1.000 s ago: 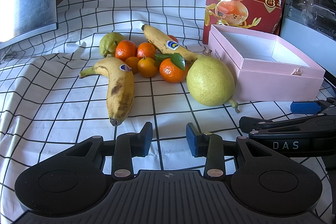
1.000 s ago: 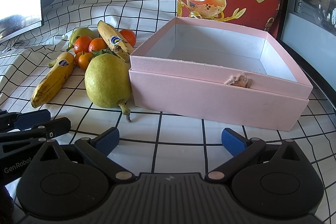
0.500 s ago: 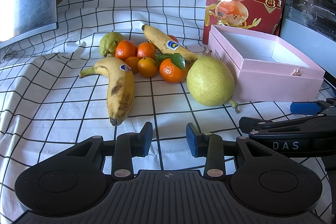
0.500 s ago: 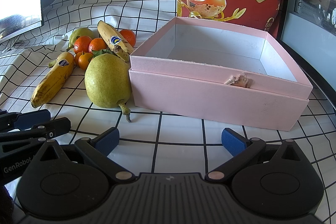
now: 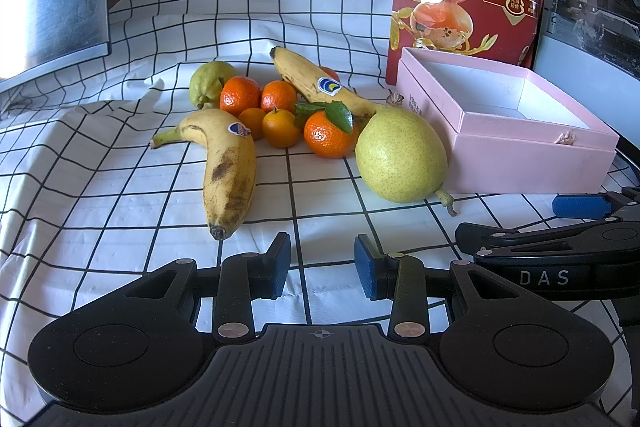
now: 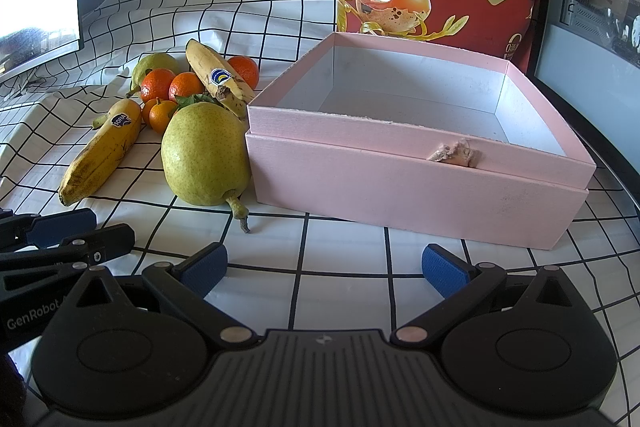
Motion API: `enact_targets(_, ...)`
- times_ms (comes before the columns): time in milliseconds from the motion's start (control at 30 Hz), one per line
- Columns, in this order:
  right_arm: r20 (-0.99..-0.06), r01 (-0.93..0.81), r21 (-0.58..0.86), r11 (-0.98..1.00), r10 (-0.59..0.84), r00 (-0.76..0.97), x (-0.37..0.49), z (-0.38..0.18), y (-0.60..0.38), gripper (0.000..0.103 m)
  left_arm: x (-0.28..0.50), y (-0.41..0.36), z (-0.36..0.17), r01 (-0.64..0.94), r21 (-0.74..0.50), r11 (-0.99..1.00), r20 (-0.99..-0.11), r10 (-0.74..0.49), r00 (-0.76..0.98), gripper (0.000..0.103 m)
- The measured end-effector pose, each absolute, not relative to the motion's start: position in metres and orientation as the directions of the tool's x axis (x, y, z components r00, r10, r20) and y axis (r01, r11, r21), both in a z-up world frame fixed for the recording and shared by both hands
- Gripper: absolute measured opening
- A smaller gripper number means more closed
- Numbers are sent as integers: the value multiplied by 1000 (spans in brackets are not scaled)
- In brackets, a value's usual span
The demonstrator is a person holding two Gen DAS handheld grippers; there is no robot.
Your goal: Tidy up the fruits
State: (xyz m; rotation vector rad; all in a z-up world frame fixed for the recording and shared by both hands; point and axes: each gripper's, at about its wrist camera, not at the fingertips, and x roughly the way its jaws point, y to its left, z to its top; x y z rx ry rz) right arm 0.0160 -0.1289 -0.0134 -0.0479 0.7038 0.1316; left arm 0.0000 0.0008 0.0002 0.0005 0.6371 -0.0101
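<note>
The near banana (image 5: 230, 167) lay on the checked cloth (image 5: 100, 195) with its long side running away from the left gripper (image 5: 322, 261), dark tip close, stem far and to the left. The second banana (image 5: 316, 83) slanted behind the oranges (image 5: 328, 135). There were two bananas, two pears and six oranges. The big pear (image 5: 400, 157) touched the empty pink box (image 6: 416, 187). The left gripper had a small empty gap. The right gripper (image 6: 324, 269) was wide apart, holding nothing.
</note>
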Motion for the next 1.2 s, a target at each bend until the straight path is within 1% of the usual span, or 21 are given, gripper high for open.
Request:
enact_targets(1100,-646,-137,-2,991,103,756,16,-17,-127,103,-1,-2,0,9,5,1000,-595,-5,804,40)
enact_targets(1200,-647,-145,13,989,119,753,16,-18,-128,103,-1,-2,0,8,9,1000,-594,-1,804,39)
